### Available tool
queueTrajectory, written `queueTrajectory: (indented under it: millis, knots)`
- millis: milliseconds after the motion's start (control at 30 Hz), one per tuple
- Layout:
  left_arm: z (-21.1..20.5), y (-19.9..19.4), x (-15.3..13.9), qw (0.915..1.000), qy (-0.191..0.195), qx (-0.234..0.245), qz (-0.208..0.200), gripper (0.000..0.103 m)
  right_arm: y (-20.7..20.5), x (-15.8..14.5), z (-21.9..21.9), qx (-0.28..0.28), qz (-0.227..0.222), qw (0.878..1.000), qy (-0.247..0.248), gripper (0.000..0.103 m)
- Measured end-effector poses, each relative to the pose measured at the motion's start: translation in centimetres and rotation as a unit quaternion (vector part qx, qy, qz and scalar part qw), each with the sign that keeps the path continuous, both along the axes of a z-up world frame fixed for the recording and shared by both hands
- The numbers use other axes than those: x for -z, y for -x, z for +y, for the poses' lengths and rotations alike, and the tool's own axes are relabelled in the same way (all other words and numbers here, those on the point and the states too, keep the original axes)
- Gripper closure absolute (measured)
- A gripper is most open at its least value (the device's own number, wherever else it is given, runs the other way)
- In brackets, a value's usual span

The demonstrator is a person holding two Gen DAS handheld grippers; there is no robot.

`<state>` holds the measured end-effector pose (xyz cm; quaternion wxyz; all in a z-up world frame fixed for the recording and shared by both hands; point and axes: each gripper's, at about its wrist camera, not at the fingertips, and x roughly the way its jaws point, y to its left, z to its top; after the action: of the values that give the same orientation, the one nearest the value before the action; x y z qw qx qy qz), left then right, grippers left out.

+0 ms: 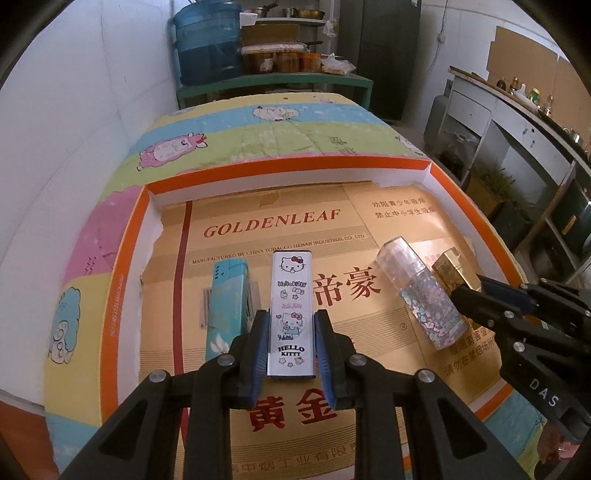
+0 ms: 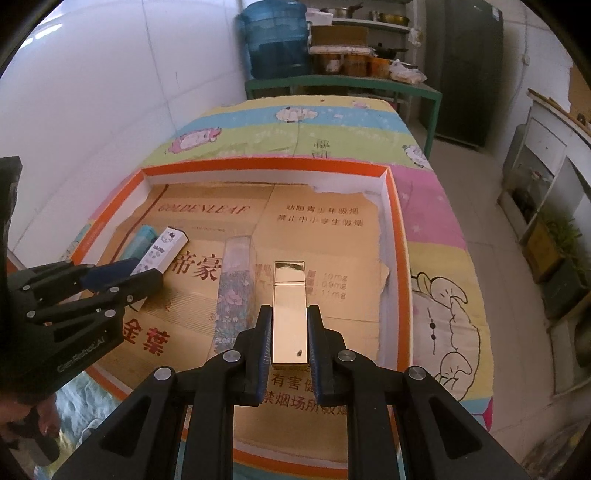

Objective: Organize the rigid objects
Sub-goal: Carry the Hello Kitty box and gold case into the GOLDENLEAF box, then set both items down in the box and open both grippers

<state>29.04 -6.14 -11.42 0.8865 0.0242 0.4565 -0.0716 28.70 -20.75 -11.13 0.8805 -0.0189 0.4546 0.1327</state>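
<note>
left claw (image 1: 291,354) clamps the hello kitty case (image 1: 291,314), right claw (image 2: 290,347) the gold case (image 2: 290,314) (both in-tray).

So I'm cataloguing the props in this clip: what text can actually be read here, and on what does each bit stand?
"GOLDENLEAF": flattened tan cardboard liner of the orange-rimmed tray.
"MANUFACTURED BY CHINA TOBACCO HENAN INDUSTRIAL CO., LTD.": same cardboard.
"帝豪", "黄金": same cardboard, in large red characters.
"HELLO KITTY": white flat rectangular case between the left gripper's fingers.
"DAS": right gripper body.
Silver glitter tube: lettering too blurred to read.

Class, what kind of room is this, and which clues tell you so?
Probably a home kitchen or storeroom: a blue water jug, pots on shelves, a gas cylinder and bottles on a counter.
</note>
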Motion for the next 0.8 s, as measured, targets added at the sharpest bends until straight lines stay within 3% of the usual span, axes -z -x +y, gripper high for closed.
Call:
queueTrajectory:
  millis: [433,633,800]
  knots:
    - [0.5,0.1,-0.1,0.9999,0.014,0.000,0.001,0.077,-0.1,0.8,0.7,-0.001,-0.004,1.000,0.029,0.082]
    - [0.6,1.3,-1.4,0.9995,0.019,0.007,-0.022,0.052,0.7,-0.3,0.4,0.009,-0.027,0.999,0.038,0.060]
    - [1.2,2.6,-2.8,0.9989,0.026,0.005,-0.037,0.052,1.9,-1.4,0.0,0.017,-0.038,0.999,0.034,0.060]
